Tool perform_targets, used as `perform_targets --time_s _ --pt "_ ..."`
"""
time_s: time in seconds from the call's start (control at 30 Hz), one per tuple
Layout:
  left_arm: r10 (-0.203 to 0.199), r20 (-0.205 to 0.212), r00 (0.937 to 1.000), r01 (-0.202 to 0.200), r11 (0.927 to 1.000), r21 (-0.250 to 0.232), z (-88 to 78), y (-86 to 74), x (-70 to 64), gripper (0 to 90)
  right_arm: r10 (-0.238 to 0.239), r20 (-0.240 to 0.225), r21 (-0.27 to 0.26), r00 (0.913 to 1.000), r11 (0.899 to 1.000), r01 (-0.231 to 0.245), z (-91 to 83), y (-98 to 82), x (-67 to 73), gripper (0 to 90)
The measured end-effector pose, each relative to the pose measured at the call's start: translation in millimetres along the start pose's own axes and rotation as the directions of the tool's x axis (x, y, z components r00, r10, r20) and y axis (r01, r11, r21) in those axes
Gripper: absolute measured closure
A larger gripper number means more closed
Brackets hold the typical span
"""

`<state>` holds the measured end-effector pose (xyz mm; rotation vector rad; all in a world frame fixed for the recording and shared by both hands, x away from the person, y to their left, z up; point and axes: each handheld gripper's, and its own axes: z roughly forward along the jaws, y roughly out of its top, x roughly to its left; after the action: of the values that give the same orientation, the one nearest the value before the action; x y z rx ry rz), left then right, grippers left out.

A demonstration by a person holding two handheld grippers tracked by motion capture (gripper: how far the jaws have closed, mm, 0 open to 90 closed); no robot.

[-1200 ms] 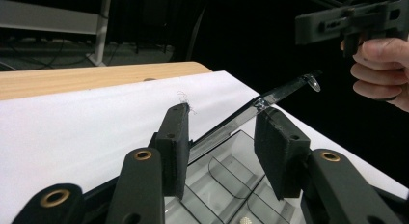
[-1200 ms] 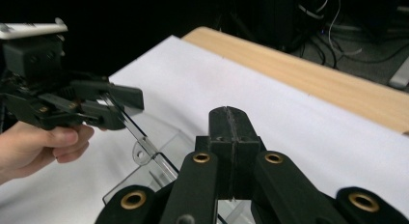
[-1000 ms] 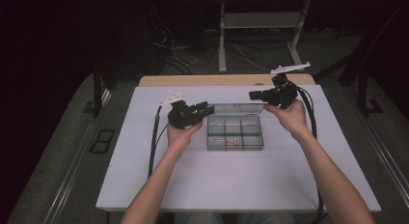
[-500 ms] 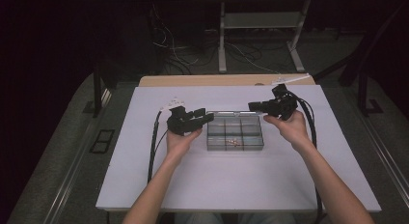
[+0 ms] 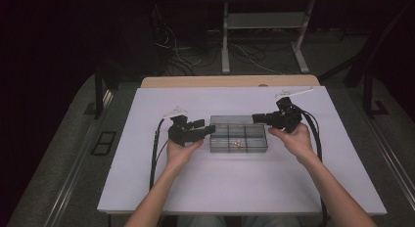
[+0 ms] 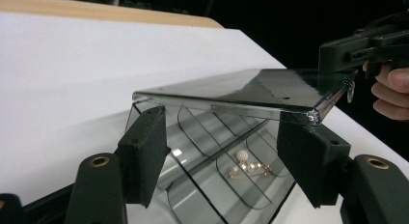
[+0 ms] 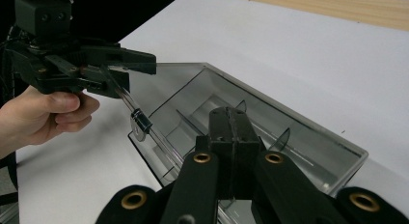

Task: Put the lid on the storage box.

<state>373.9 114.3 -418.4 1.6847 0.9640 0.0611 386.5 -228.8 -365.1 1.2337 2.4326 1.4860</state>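
A clear compartment box (image 5: 239, 136) lies mid-table with its hinged lid (image 6: 251, 89) tilted up. A pearl and gold trinket (image 6: 248, 166) rests in one compartment. My right gripper (image 5: 255, 118) is at the box's right end. Its jaws (image 7: 235, 119) are pressed together on the lid's edge and hold it up, and it reaches the lid's far corner in the left gripper view (image 6: 333, 57). My left gripper (image 5: 210, 129) is at the box's left end. Its jaws (image 6: 224, 151) have just been opening and stand apart on either side of the lid's near edge, pads clear of it.
The box sits on a white tabletop (image 5: 235, 188) with a wooden strip (image 5: 230, 81) along the far edge. Black cables (image 5: 155, 148) trail from the left gripper towards the front. A small latch (image 7: 141, 125) hangs on the lid's edge.
My right hand has come down towards the table, and the lid has sunk with it. My left gripper has edged closer to the box.
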Motion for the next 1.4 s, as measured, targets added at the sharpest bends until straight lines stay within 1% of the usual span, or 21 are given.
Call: perform_targets --time_s 0.27,0.3,0.4,0.43,0.5,0.53,0.6,0.67,0.73,0.87,0.93,0.97,1.03,1.1,1.13,1.17,1.2,1.23,1.27,1.33,1.4 --pt "-0.005 -0.010 0.9999 0.006 0.9993 0.037 -4.4 -11.1 -2.3 34.5 0.010 -0.001 -0.008 1.0000 1.000 -0.010 0.5 -14.1 -1.3 89.4" --pt "-0.005 -0.011 0.9999 0.006 0.9990 0.043 -5.6 -12.0 -2.7 34.6 0.017 -0.001 -0.007 0.9998 1.000 -0.017 0.4 -16.0 -1.3 89.4" --pt "0.006 -0.018 0.9998 -0.005 0.9979 0.064 -10.7 -14.3 -3.8 34.6 0.027 -0.003 -0.015 0.9996 1.000 -0.027 0.1 -21.3 -2.2 89.4" --pt "0.001 -0.013 0.9999 0.000 0.9972 0.075 -12.8 -14.9 -4.2 34.6 0.035 -0.002 -0.017 0.9994 0.999 -0.035 -0.1 -23.1 -2.3 89.4" --pt "0.005 -0.009 0.9999 -0.005 0.9956 0.094 -17.5 -16.2 -5.4 34.1 0.056 0.003 -0.020 0.9984 0.998 -0.056 -0.7 -26.4 -2.2 89.4" --pt "0.015 -0.012 0.9998 -0.014 0.9944 0.105 -19.8 -16.9 -6.3 33.8 0.063 0.006 -0.020 0.9980 0.998 -0.063 -1.3 -27.8 -1.7 89.3" --pt "0.025 -0.011 0.9996 -0.024 0.9929 0.116 -24.1 -18.4 -8.0 32.6 0.062 0.010 -0.030 0.9980 0.998 -0.062 -3.2 -30.2 0.4 88.1" --pt "0.019 0.003 0.9998 -0.019 0.9935 0.112 -28.6 -18.9 -9.1 30.9 0.065 0.010 -0.033 0.9978 0.997 -0.065 -5.1 -32.2 1.9 82.4" --pt "0.016 0.020 0.9997 -0.018 0.9940 0.108 -32.8 -18.9 -9.9 27.6 0.066 0.021 -0.037 0.9976 0.997 -0.066 -7.2 -34.7 3.7 75.0" --pt "0.012 0.042 0.9990 -0.016 0.9941 0.107 -39.5 -18.9 -12.1 20.3 0.051 0.041 -0.062 0.9979 0.997 -0.048 -12.5 -40.9 7.5 55.8" --pt "0.011 0.046 0.9989 -0.016 0.9939 0.109 -42.1 -19.6 -13.1 16.0 0.039 0.056 -0.065 0.9977 0.997 -0.036 -15.5 -44.3 10.0 46.7" --pt "0.006 0.047 0.9989 -0.012 0.9934 0.114 -43.5 -20.2 -13.7 14.1 0.034 0.053 -0.060 0.9980 0.998 -0.031 -17.2 -46.3 10.9 42.9" --pt "0.017 0.051 0.9986 -0.023 0.9924 0.121 -46.5 -21.9 -15.0 11.3 0.022 0.058 -0.063 0.9980 0.998 -0.019 -20.6 -51.1 12.8 33.3" --pt "0.019 0.047 0.9987 -0.025 0.9917 0.126 -49.5 -24.0 -17.3 5.8 0.018 0.063 -0.067 0.9978 0.998 -0.014 -24.4 -55.5 15.5 22.6" --pt "0.020 0.044 0.9988 -0.025 0.9915 0.128 -50.9 -25.0 -18.5 3.0 0.015 0.082 -0.065 0.9965 0.998 -0.009 -26.2 -57.5 17.0 15.3" --pt "0.024 0.044 0.9987 -0.030 0.9914 0.127 -52.6 -26.1 -19.4 1.0 0.013 0.096 -0.062 0.9953 0.998 -0.007 -27.9 -59.5 18.0 11.1" --pt "0.027 0.045 0.9986 -0.032 0.9912 0.128 -54.4 -27.1 -20.4 0.1 0.011 0.098 -0.061 0.9951 0.998 -0.005 -29.8 -61.7 18.5 10.9" --pt "0.030 0.047 0.9984 -0.036 0.9910 0.129 -56.1 -28.2 -21.5 0.0 0.012 0.108 -0.059 0.9941 0.998 -0.005 -31.5 -64.1 19.0 8.1" --pt "0.038 0.049 0.9981 -0.044 0.9910 0.126 -58.0 -29.4 -22.4 0.0 0.011 0.106 -0.056 0.9943 0.998 -0.005 -33.1 -66.6 19.3 0.6" --pt "0.042 0.046 0.9980 -0.047 0.9918 0.119 -61.6 -31.9 -25.0 0.0 0.008 0.103 -0.043 0.9947 0.999 -0.004 -35.8 -71.7 20.9 0.4" --pt "0.052 0.043 0.9977 -0.057 0.9907 0.123 -65.5 -34.4 -26.8 0.0 0.006 0.092 -0.044 0.9958 0.999 -0.002 -39.1 -77.2 22.2 0.4"
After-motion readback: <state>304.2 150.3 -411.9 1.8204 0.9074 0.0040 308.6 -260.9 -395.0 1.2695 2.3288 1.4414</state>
